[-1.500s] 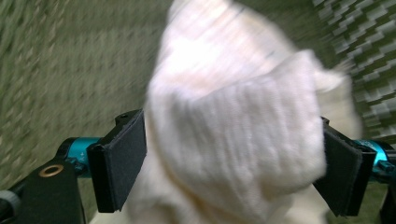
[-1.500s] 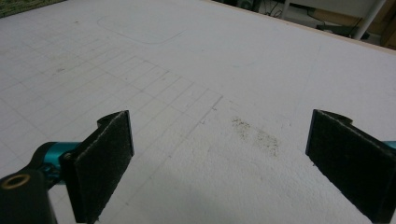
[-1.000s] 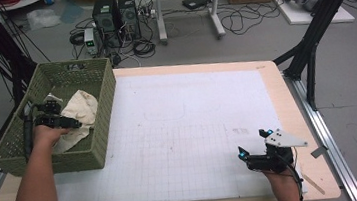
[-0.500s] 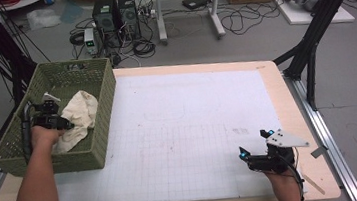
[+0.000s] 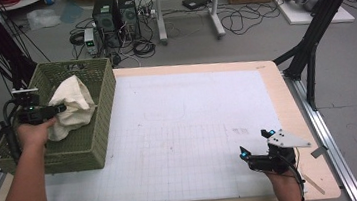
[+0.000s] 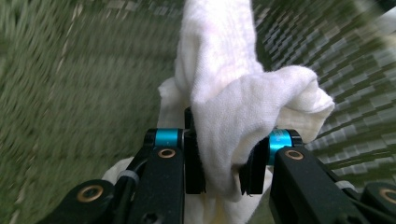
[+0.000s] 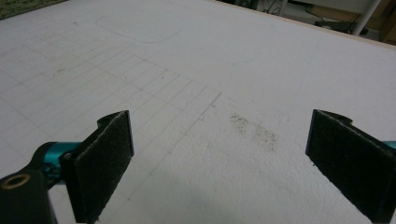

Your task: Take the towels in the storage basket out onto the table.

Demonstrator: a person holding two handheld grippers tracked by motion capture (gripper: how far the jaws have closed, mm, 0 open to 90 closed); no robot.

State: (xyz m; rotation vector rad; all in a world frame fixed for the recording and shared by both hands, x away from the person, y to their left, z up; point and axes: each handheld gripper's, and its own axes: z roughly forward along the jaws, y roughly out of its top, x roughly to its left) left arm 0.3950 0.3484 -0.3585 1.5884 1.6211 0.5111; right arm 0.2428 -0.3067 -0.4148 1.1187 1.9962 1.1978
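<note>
A cream cloth [image 5: 71, 105] hangs bunched up inside the green woven basket [image 5: 85, 145] at the table's left. My left gripper [image 5: 59, 109] has just been closing, and its jaws now pinch the cloth [image 6: 229, 112] between the pads and lift it above the basket floor. My right gripper [image 5: 256, 144] rests near the table's front right edge. Its jaws stand wide apart with nothing between them, and the black pads [image 7: 105, 161] frame bare white mat.
A white gridded mat [image 5: 189, 129] covers the wooden table. Computer towers [image 5: 114, 14], cables and boxes lie on the floor behind it. Black frame legs [image 5: 311, 41] stand at the right, and a metal rail [image 5: 329, 140] runs along the right edge.
The left gripper shut on the cloth and raised it within the basket, pulling the cloth into an upright bunch. The right gripper stayed where it was.
</note>
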